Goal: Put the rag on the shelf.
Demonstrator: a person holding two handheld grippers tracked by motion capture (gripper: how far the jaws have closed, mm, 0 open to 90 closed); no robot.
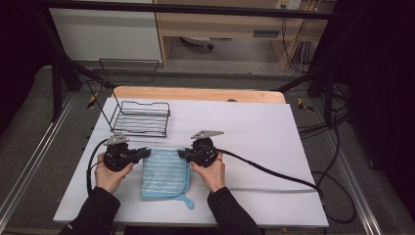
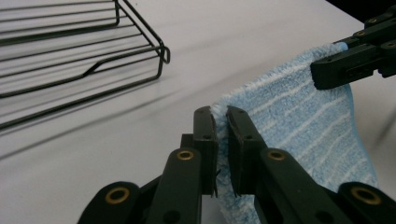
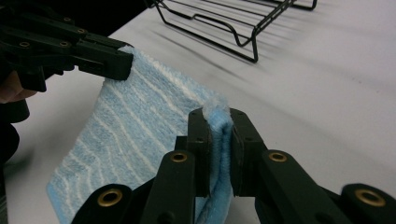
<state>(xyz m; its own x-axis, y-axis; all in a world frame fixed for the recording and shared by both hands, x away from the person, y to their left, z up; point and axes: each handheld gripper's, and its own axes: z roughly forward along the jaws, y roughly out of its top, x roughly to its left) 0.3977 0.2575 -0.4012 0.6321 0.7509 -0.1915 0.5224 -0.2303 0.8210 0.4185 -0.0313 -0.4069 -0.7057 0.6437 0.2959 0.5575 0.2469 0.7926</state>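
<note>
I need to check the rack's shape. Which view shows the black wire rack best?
The high view: the whole black wire rack stands on the white table, raised back included. The left gripper view catches one corner; the right gripper view catches its front edge.

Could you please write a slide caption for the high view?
Both grippers, left gripper and right gripper, pinch the far corners of a folded blue cloth near a wire rack.

wire rack (image 1: pixel 141 118) blocks far-left (close behind cloth (image 1: pixel 165 172)); right side open.
</note>
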